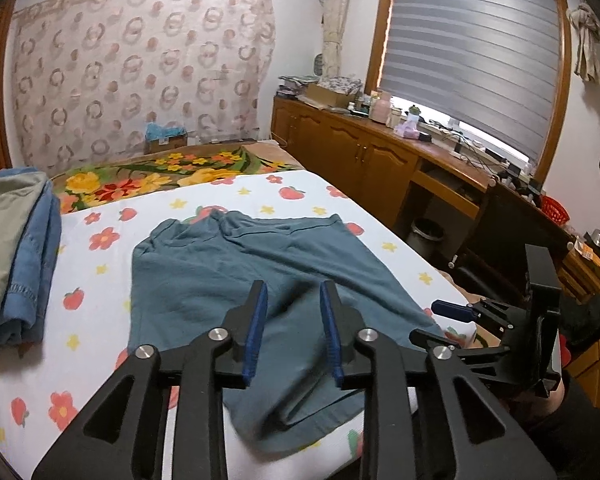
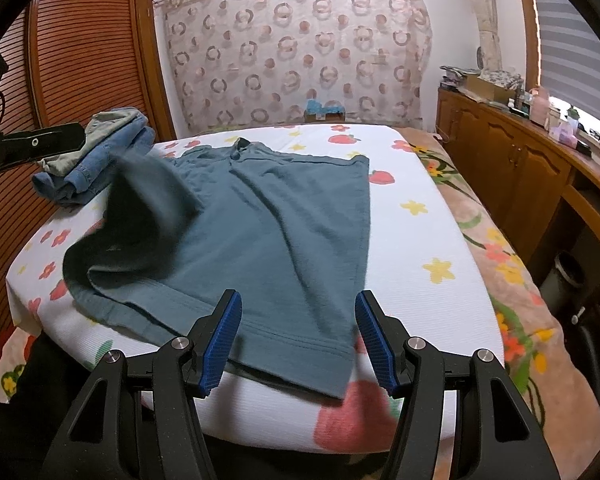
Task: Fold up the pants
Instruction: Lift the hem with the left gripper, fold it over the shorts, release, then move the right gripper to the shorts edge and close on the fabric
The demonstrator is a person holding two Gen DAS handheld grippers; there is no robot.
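Observation:
A pair of teal shorts (image 1: 228,280) lies spread on the white flower-print bed sheet (image 1: 100,288), waistband far, leg hems near. My left gripper (image 1: 293,294) is open and empty, hovering above the near part of the shorts. In the right wrist view the shorts (image 2: 268,240) lie flat, with the left leg rumpled and partly raised. My right gripper (image 2: 298,308) is open and empty, just above the near hem of the right leg. The right gripper also shows at the right edge of the left wrist view (image 1: 452,320).
A pile of folded clothes, denim and grey-green (image 1: 16,248), sits at the left of the bed, also seen in the right wrist view (image 2: 100,152). A floral blanket (image 2: 500,260) lies along the bed's right side. Wooden cabinets (image 1: 360,160) and a bin (image 1: 426,234) stand at the right.

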